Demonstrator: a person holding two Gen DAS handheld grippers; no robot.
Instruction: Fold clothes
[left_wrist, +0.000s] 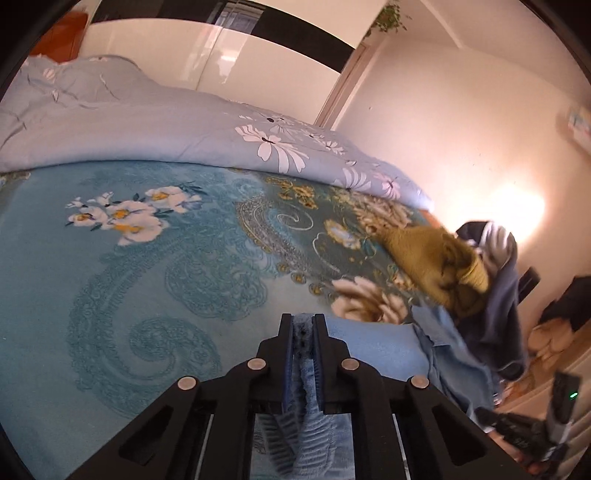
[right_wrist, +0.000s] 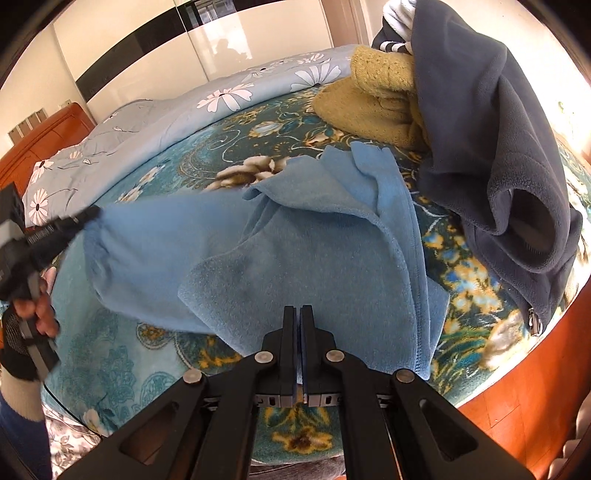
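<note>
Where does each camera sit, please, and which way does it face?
Left wrist: on the left gripper, looking across the bed; its fingers are clamped on the light blue garment.
Right wrist: on the right gripper, fingers shut on nothing, facing the clothes pile; the person's left hand shows.
Shared: bed, garment, pile.

Bed (left_wrist: 147, 258) with teal floral blanket, orange wooden frame (right_wrist: 524, 406). Pale blue flowered duvet (left_wrist: 184, 129) behind it. Glossy cream wardrobe (left_wrist: 166, 48) beyond the bed.
</note>
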